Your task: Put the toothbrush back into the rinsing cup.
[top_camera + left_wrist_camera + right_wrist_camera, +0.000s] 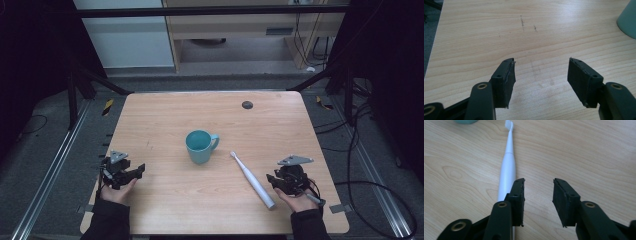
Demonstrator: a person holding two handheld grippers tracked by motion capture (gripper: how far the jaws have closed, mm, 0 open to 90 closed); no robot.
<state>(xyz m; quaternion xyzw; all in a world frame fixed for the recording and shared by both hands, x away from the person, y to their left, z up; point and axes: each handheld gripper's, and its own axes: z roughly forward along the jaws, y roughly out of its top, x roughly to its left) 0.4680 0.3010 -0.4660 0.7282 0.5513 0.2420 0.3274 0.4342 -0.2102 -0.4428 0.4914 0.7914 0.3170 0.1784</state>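
Note:
A teal mug [200, 146] stands upright near the middle of the wooden table [165, 115], handle to the right. A white electric toothbrush [252, 179] lies to its right, brush head toward the mug. My right gripper [272, 179] sits just right of the toothbrush's handle end. In the right gripper view this gripper [539, 181] is open with bare wood between its jaws, and the toothbrush [507, 167] lies beside the left jaw. My left gripper [140, 170] rests at the table's left front. In its own view it [542, 60] stands open and empty, with the mug's [627, 20] edge at far right.
A small dark round disc [247, 105] sits near the table's far edge. Metal rails and cables run along the floor on both sides. Faint scuff marks [522, 21] show on the wood ahead of the left gripper.

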